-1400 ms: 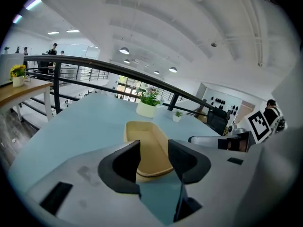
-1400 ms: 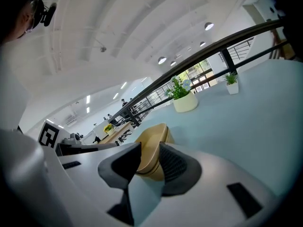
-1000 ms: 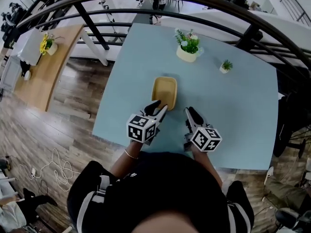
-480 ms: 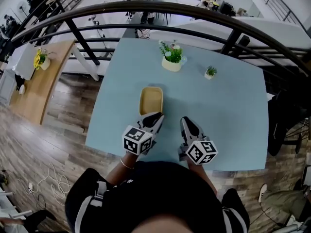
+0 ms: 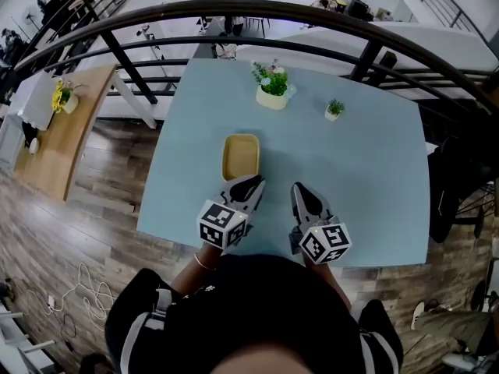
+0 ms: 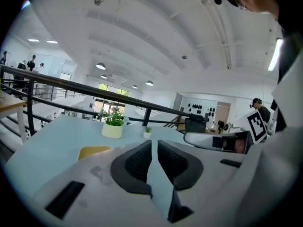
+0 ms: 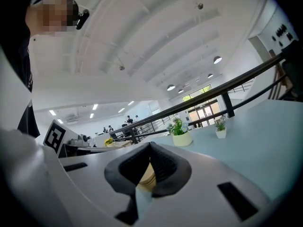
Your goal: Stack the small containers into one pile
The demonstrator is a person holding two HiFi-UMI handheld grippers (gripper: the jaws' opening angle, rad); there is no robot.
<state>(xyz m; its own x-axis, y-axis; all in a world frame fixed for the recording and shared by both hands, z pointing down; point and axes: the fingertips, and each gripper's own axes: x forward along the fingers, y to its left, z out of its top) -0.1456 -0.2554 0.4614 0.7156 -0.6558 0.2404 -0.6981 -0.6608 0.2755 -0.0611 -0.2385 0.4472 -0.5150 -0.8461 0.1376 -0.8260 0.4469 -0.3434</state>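
A shallow yellow rectangular container (image 5: pixel 240 157) sits on the light blue table (image 5: pixel 366 170), left of its middle. I cannot tell whether it is one tub or several nested. My left gripper (image 5: pixel 249 183) hovers just short of its near edge, jaws together and holding nothing. My right gripper (image 5: pixel 302 193) is to the right of it, also shut and empty. In the left gripper view the container (image 6: pixel 93 151) shows left of the jaws. In the right gripper view a strip of the container (image 7: pixel 147 174) shows between the pads.
A white pot of flowers (image 5: pixel 273 89) and a tiny potted plant (image 5: pixel 334 110) stand at the table's far side. A black curved railing (image 5: pixel 234 10) runs beyond the far edge. The near table edge (image 5: pixel 265 248) lies by the person's body, with wooden floor (image 5: pixel 86 201) to the left.
The head camera has shifted, so the table sits a little further left and up in the picture. Both grippers stay shut near the container's near end.
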